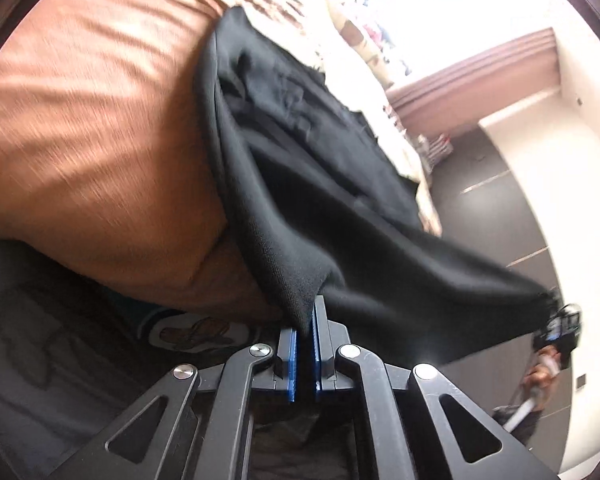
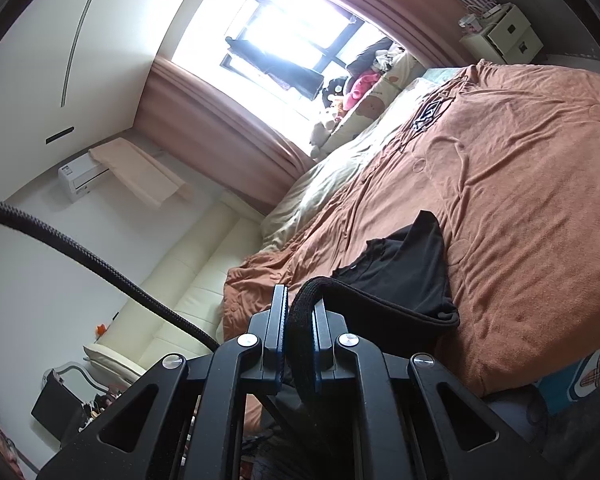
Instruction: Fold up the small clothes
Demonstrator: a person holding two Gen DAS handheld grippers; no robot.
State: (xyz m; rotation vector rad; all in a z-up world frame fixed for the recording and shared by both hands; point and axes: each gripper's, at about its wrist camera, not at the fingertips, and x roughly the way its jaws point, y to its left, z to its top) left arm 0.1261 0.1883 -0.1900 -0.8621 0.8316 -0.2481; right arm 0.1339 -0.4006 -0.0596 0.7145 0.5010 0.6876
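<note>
In the left wrist view, an orange blanket (image 1: 92, 128) fills the left side, blurred. A black garment (image 1: 300, 168) lies across it and runs down to the left gripper (image 1: 305, 344), whose blue-padded fingers (image 1: 290, 360) are pressed nearly together on a corner of the cloth. From that pinched corner the fabric stretches right, lifted off the bed, toward the right gripper (image 1: 564, 332), seen small and blurred at the far right edge with a hand (image 1: 540, 376) below it. Behind are a curtain (image 1: 472, 84) and a dark floor (image 1: 500, 200).

In the right wrist view, a black cable (image 2: 80, 256) curves in from the left past a white wall, an air conditioner (image 2: 82, 178) and a cream sofa (image 2: 188, 280). At centre the right gripper (image 2: 298, 328) has its fingers (image 2: 278, 320) clamped on a thick black hem that loops over the right finger. The garment (image 2: 404, 272) trails from there onto the bed, part bunched on the blanket (image 2: 520, 200), near the bed's closer edge. A bright window (image 2: 300, 28) with a curtain (image 2: 220, 132) sits above; soft toys (image 2: 360, 84) line the sill and a nightstand (image 2: 504, 34) stands at upper right
</note>
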